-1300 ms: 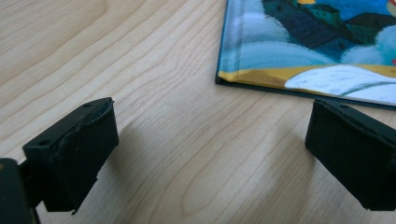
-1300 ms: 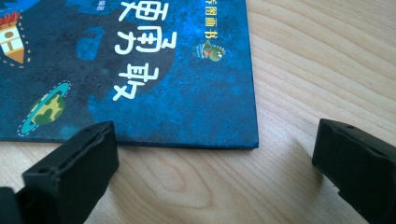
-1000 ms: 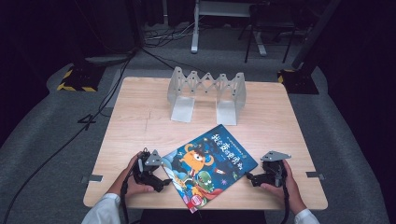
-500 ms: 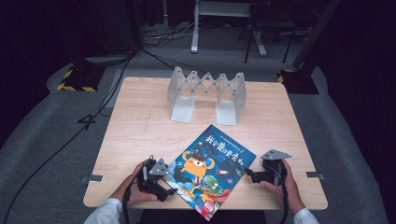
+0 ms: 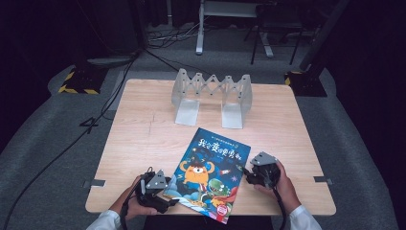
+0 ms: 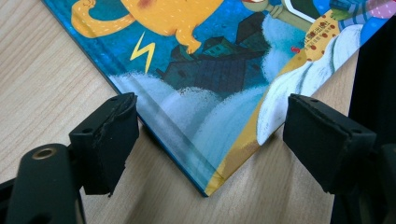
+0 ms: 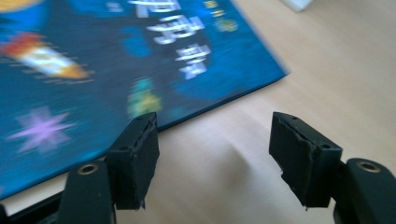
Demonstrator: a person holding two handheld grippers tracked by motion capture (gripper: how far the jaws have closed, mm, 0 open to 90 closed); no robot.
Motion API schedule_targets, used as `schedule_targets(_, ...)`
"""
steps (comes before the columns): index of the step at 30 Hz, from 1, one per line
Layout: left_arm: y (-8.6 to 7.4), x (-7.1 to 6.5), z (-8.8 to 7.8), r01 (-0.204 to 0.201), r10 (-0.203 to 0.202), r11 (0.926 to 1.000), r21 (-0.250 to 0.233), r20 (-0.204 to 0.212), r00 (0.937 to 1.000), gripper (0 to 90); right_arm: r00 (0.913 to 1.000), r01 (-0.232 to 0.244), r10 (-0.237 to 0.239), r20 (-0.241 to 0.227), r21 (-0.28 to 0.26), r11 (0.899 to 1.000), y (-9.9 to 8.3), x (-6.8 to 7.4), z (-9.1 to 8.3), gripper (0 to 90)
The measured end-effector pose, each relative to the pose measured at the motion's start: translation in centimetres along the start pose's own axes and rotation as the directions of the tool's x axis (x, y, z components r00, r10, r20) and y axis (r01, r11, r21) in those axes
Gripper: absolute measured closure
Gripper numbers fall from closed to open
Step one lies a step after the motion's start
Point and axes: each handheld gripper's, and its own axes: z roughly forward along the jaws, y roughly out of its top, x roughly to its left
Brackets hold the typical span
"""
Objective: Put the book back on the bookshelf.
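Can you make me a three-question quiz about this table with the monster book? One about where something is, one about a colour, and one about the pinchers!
1. Where is the grey folding rack?
A. at the far side of the table, beyond the book
B. on top of the book
C. under the table

2. What colour is most of the book cover?
A. red
B. blue
C. white

3. How is the left gripper?
A. shut on the book
B. open, with the book's corner between its jaws
C. lying on the rack

Answers:
1 A, since the rack stands past the book in the high view.
2 B, since the cover is mainly blue around an orange monster.
3 B, since the left gripper view shows both jaws wide apart beside the corner.
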Motion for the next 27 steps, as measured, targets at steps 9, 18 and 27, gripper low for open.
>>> schedule_targets(9, 0.1, -1.4, 0.1, -0.001, 0.002, 1.0, -0.007, 0.019, 0.9998, 22.0, 0.9812, -0.066, 0.069, -0.18, 0.026, 0.998, -2.8, 0.0, -2.3, 27.4)
schedule_targets(18, 0.9, -1.9, 0.9, -0.003, 0.004, 0.9999, -0.015, 0.056, 0.9984, 25.0, 0.9846, -0.053, 0.056, -0.166, 0.024, 0.998, -1.7, -0.7, -1.0, 21.3)
schedule_targets(27, 2.1, -2.4, 2.1, -0.023, 0.023, 0.9997, -0.013, 0.042, 0.9988, 25.3, 0.9929, -0.106, 0.105, -0.056, -0.013, 0.994, -1.0, -2.4, 0.4, 25.4)
